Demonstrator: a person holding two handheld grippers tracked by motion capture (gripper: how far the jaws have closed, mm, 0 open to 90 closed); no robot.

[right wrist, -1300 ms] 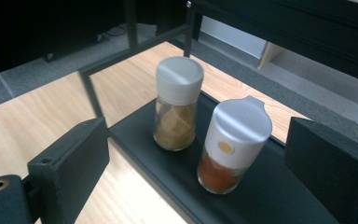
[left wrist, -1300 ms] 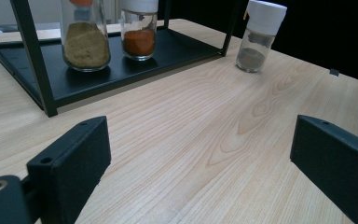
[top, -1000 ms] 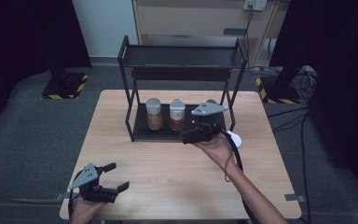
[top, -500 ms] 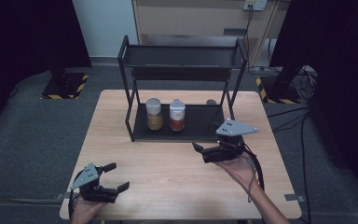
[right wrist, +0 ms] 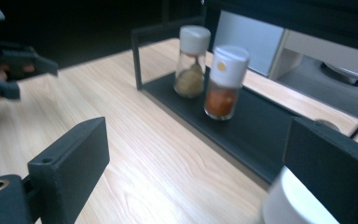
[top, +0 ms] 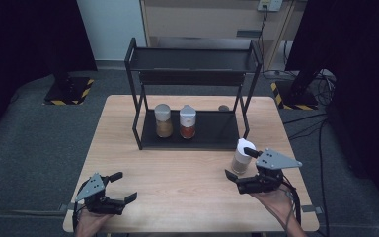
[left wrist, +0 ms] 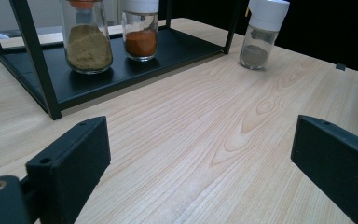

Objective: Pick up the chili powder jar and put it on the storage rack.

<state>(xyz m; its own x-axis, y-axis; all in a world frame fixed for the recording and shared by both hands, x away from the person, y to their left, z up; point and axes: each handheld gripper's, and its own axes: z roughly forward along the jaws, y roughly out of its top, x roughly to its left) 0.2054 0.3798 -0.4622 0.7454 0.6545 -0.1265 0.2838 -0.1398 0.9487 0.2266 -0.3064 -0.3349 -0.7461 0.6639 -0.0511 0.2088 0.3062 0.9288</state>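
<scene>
— White-capped jar (top: pixel 241 157): where is it being seen from the high view?
— On the table (top: pixel 177 173), outside the rack (top: pixel 192 94), just beside the right gripper (top: pixel 241 170), jaws spread.
— Left gripper view?
— Left gripper (left wrist: pixel 200 154) is being held spread, well apart from that jar (left wrist: pixel 261 37).

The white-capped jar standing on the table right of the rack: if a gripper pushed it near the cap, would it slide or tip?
Probably tip. The white-capped jar is tall and narrow, with little dark powder at the bottom, so it is likely light. Its clear body looks smooth and hard, maybe slippery. On the bare wooden table, a low push would more likely slide it.
</scene>
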